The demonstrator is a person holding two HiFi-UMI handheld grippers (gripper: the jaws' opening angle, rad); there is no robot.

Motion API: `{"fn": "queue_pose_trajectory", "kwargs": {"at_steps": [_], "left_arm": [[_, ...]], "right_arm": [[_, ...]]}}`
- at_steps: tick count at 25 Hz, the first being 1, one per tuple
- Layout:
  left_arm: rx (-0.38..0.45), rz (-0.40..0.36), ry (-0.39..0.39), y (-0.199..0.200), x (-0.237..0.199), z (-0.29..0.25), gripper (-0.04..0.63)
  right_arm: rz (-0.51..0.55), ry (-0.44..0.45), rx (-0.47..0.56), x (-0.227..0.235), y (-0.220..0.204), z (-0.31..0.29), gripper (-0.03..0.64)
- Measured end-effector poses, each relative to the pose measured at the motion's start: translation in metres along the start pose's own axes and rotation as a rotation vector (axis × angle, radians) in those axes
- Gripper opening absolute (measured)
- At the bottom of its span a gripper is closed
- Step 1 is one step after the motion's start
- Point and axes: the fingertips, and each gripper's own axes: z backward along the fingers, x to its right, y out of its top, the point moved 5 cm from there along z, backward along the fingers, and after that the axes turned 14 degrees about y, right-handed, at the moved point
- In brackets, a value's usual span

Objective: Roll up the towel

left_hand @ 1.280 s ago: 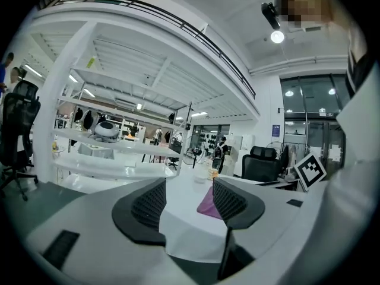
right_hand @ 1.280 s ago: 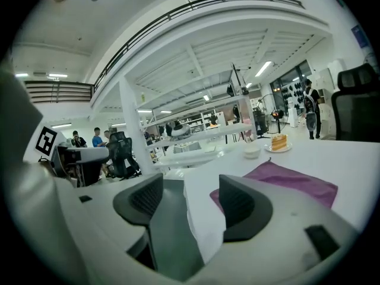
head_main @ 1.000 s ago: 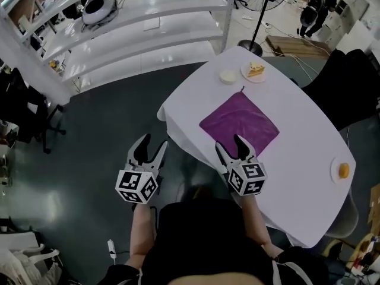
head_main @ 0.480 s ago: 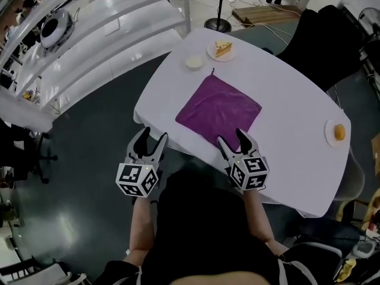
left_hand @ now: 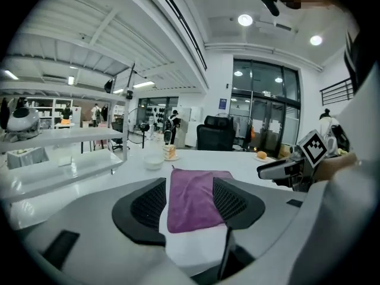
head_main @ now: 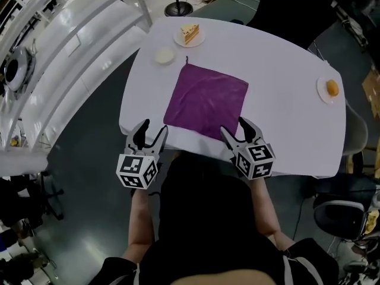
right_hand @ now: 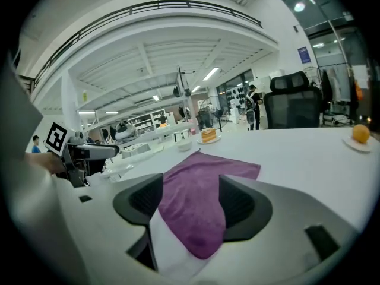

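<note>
Purple towel [head_main: 206, 101], spread flat on the white table [head_main: 285, 100], just ahead of both tools. Found the left tool [head_main: 151, 129] gaping wide and empty, near the towel's near-left corner, off the table's edge. Found the right tool [head_main: 236, 129] equally wide, holding nothing, at the near-right corner. Rolling not begun. Needed next, probably: pinching both near corners level, folding that edge over evenly, then turning it forward tight and straight, both tools in step, lest the roll skew.
</note>
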Motion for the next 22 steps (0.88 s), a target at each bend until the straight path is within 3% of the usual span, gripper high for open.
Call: {"fn": "queue_pose_trajectory", "kwargs": {"at_steps": [12, 19, 22], "left_arm": [[-0.151, -0.365, -0.409, -0.001, -0.024, -0.075, 0.252], [-0.245, -0.532, -0.619, -0.023, -0.019, -0.091, 0.252], [-0.302, -0.621, -0.665, -0.044, -0.016, -0.093, 0.252]], "right_arm": [[-0.032, -0.198, -0.026, -0.010, -0.006, -0.019, 0.308], [0.036, -0.246, -0.185, -0.021, -0.029, -0.009, 0.307], [0.079, -0.231, -0.266, -0.017, -0.041, -0.003, 0.307]]}}
